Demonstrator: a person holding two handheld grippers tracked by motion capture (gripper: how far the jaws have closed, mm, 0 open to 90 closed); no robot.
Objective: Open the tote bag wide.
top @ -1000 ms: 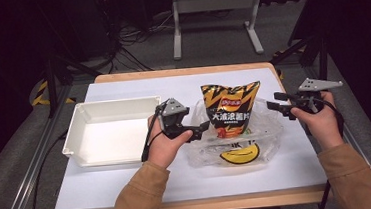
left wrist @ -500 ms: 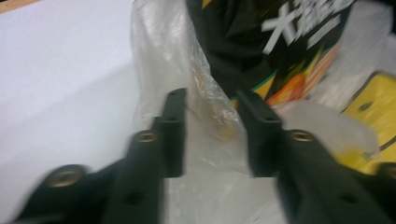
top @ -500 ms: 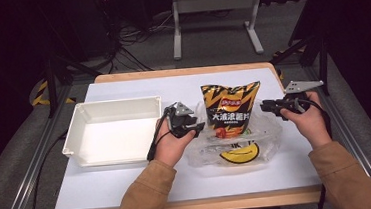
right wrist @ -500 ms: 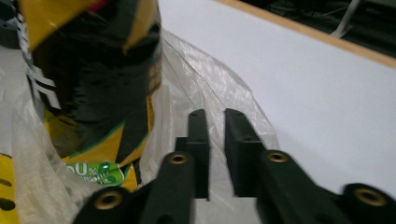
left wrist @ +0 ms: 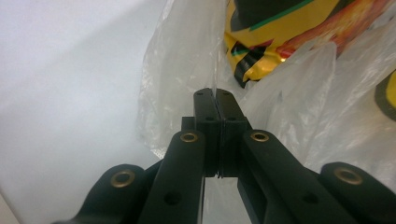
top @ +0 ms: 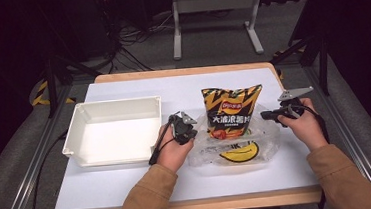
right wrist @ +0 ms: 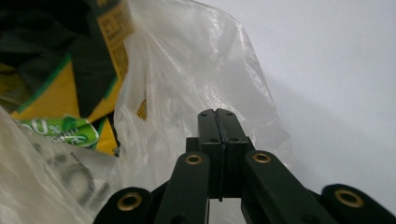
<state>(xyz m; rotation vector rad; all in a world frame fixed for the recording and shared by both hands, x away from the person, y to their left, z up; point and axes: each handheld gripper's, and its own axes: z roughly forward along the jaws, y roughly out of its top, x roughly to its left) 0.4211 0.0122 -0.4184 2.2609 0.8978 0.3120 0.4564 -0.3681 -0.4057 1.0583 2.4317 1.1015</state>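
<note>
A: High view, centre of frame. Clear plastic bag [top: 234,148] lies on the white table [top: 130,194], lower centre. Chip bag [top: 231,111] stands upright in its mouth, just right of the white tray [top: 113,133] at centre left.

B: Left gripper [top: 184,127]?

A: At the bag's left edge. In the left gripper view [left wrist: 215,93] the jaws are pressed together, a thin fold of the plastic bag [left wrist: 187,60] pinched between the tips. A second ago the jaws stood wide beside the bag; they have just been closing, film now caught between them.

B: And the right?

A: Right gripper [top: 267,115] at the bag's right edge, centre right. Right gripper view [right wrist: 217,112]: jaws clamped tight, the film of the plastic bag [right wrist: 187,84] rising from behind the tips; a fold looks pinched there. Those jaws too have just been closing, from well apart a second ago.

B: Hands moved?

A: Both lower in the frame than a second ago and drawn in toward the bag. The right hand [top: 303,125] was out past the bag's right side, higher; now it sits against the bag's rim. The left hand [top: 174,150] has come down to the table beside the tray.

B: Chip bag changed?

A: Upright as before, same spot. Its yellow and black print shows in the upper right of the left gripper view [left wrist: 289,32] and the upper left of the right gripper view [right wrist: 60,60], behind the film.

B: Tray?

A: Unmoved.
</note>
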